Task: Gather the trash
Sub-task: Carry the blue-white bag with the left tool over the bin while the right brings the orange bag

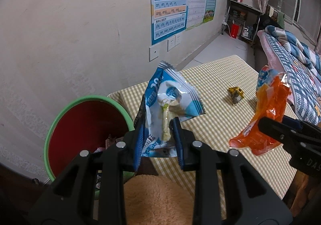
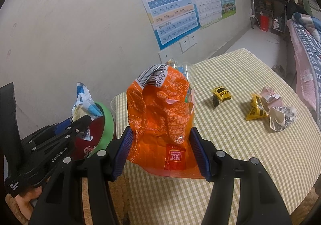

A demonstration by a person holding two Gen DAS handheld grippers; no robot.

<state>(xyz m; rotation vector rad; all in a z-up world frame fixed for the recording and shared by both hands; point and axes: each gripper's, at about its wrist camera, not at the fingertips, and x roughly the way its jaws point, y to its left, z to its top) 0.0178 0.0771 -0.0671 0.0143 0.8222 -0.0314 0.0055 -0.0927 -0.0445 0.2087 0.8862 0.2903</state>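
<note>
Your left gripper (image 1: 158, 140) is pinching the light, crinkly blue wrapper (image 1: 170, 100); your right gripper (image 2: 160, 152) is clamping the slippery orange bag (image 2: 160, 108) low, bin (image 1: 60, 120) waiting at nine o'clock.

Your two wrist views look steeply down, close over the checked table (image 1: 216, 84), sharing the green-rimmed bin (image 2: 107, 124).

The left gripper (image 1: 158, 134) clamps a blue and white snack wrapper (image 1: 170, 100) upright between its blue pads, just beside the table's left edge. A green-rimmed red bin (image 1: 88, 130) sits left of the checked tablecloth (image 1: 212, 92). The right gripper (image 1: 280, 126) (only partly in view) holds an orange bag (image 1: 266, 112). A small yellow wrapper (image 1: 235, 94) lies mid-table.
</note>
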